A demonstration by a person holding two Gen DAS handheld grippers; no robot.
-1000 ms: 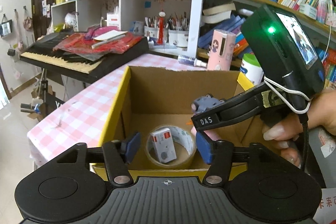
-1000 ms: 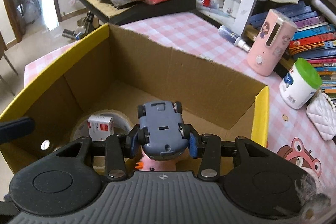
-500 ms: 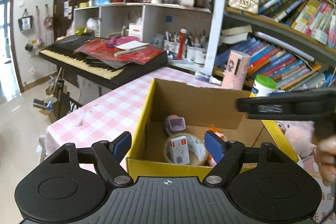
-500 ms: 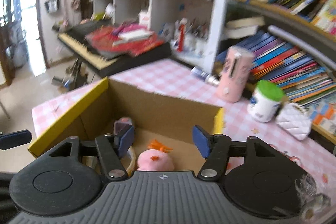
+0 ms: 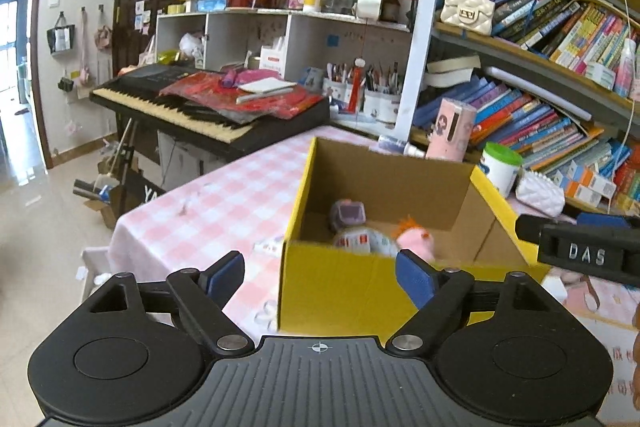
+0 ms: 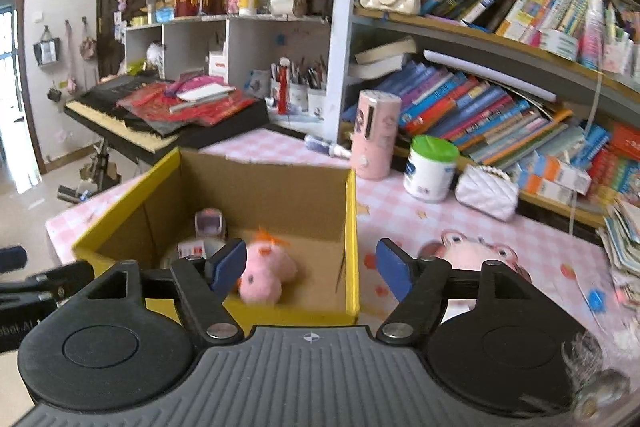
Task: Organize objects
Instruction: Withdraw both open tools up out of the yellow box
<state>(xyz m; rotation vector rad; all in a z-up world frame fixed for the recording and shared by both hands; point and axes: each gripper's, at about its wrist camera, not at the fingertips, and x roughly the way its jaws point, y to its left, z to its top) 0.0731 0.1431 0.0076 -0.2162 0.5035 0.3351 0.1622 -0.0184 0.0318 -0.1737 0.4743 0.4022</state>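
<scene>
A yellow-edged cardboard box (image 5: 360,291) stands on the pink checked table; it also shows in the right wrist view (image 6: 351,227). Inside lie a grey-purple toy car (image 5: 347,214) (image 6: 209,223), a pink plush (image 5: 414,238) (image 6: 264,267), and a tape roll with a small white box (image 5: 358,241) (image 6: 191,250). My left gripper (image 5: 320,277) is open and empty, in front of the box's near wall. My right gripper (image 6: 310,261) is open and empty, above the box's near right corner. Its black finger shows in the left wrist view (image 5: 584,253).
On the table behind the box stand a pink cylinder (image 6: 374,135), a green-lidded white jar (image 6: 430,165) and a white quilted purse (image 6: 486,193). A bookshelf (image 6: 500,99) is at the right. A keyboard (image 5: 192,111) stands past the table's left edge.
My right gripper let go of the toy car, which now lies in the box. Both grippers have pulled back and up, away from the box.
</scene>
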